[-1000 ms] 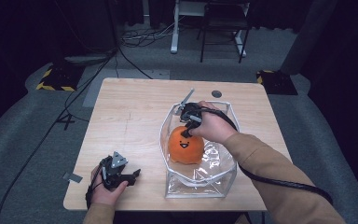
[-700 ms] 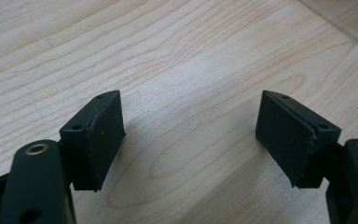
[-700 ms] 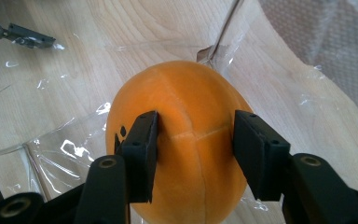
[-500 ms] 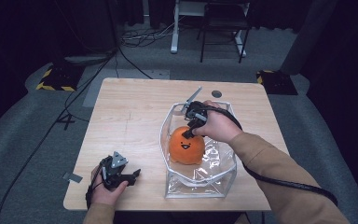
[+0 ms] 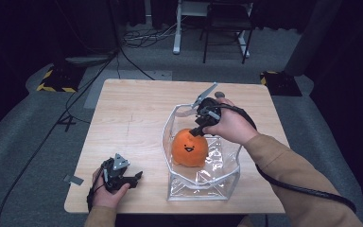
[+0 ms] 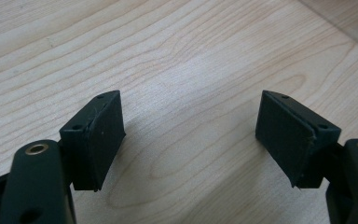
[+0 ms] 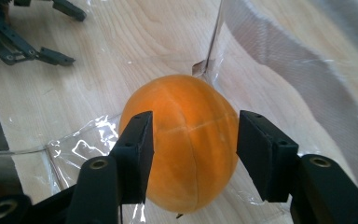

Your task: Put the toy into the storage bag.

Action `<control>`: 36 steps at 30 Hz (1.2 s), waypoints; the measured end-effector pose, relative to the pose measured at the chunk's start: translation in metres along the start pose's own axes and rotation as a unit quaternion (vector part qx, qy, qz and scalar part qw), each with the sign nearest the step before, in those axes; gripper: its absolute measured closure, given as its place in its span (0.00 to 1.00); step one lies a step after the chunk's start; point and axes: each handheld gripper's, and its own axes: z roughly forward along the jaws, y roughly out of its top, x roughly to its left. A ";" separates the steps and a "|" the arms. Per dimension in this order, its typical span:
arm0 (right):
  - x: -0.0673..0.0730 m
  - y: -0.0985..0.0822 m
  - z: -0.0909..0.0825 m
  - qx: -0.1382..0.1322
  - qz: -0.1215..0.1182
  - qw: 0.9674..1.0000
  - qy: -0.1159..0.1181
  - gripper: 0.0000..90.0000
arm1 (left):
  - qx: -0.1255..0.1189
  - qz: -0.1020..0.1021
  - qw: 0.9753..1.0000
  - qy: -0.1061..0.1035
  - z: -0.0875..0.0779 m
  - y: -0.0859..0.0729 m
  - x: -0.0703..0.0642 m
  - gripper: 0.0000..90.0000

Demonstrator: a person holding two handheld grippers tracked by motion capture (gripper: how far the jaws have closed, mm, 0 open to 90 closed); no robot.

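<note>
An orange round plush toy with a small face (image 5: 188,149) (image 7: 186,144) sits inside a clear plastic bag (image 5: 203,182) standing open on the wooden table. My right gripper (image 5: 197,130) (image 7: 193,140) hovers just above the toy's top, pointing down into the bag. Its jaws have just been opening; they flank the toy without pressing on it. My left gripper (image 5: 134,179) (image 6: 191,126) rests on the table at the front left, open, with bare wood between its pads (image 6: 102,135). It lies well apart from the bag and also appears far off as the left gripper (image 7: 28,46).
The bag's clear walls (image 7: 261,56) rise around the toy. The table (image 5: 137,113) has bare wood left of the bag and behind it. A small dark disc (image 5: 220,94) lies near the back edge. Cables and chair legs (image 5: 227,33) stand on the floor beyond.
My right gripper has lifted off the orange toy and drawn slightly back, its jaws now wider. The toy stays in the bag. The left gripper has not moved.
</note>
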 end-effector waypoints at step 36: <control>-0.003 -0.068 -0.125 -0.079 0.040 0.994 -0.055 0.53 | 0.000 0.000 1.000 0.001 0.001 0.001 -0.001 0.27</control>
